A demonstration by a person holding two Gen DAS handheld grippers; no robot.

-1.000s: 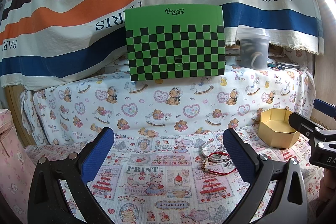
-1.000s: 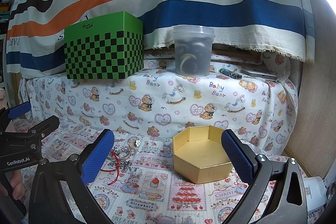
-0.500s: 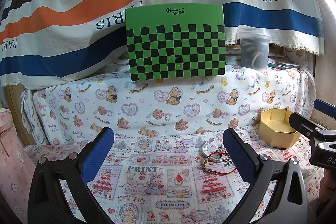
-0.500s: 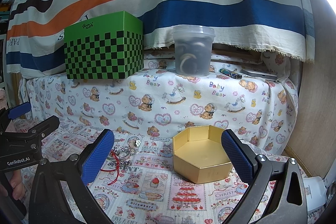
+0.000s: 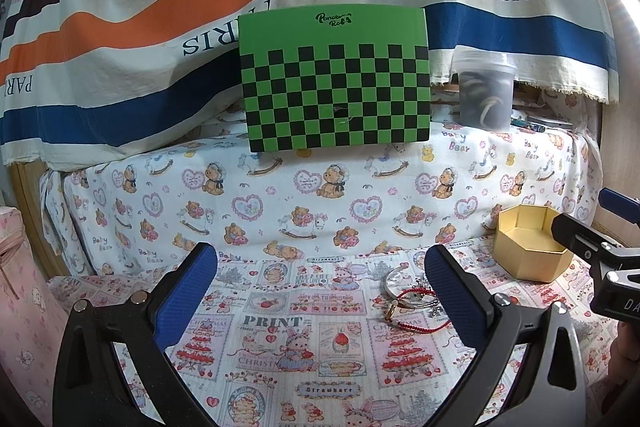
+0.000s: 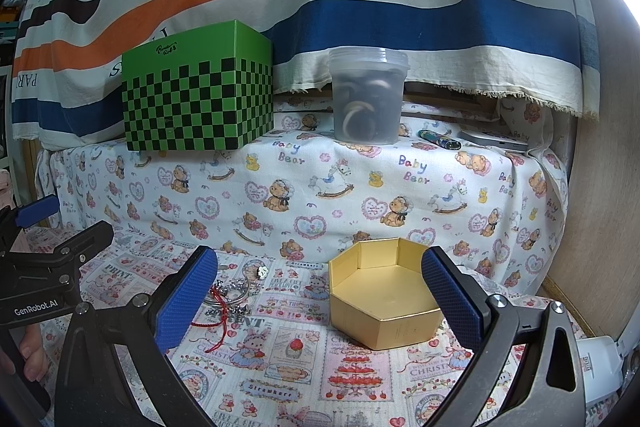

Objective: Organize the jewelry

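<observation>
A small pile of jewelry (image 5: pixel 408 293) lies on the printed cloth: a silver bangle, a red cord bracelet and small charms. It also shows in the right wrist view (image 6: pixel 230 297). An empty gold hexagonal box (image 6: pixel 384 301) stands to its right, also in the left wrist view (image 5: pixel 528 247). My left gripper (image 5: pixel 320 291) is open and empty, held above the cloth left of the pile. My right gripper (image 6: pixel 320 291) is open and empty, in front of the box.
A raised shelf behind carries a green checkered box (image 5: pixel 336 83), a lidded plastic tub (image 6: pixel 368 95), a lighter (image 6: pixel 438 139) and a flat silver device (image 6: pixel 494 141). A striped cloth hangs behind. A wooden wall (image 6: pixel 600 187) is at right, a pink bag (image 5: pixel 20 307) at left.
</observation>
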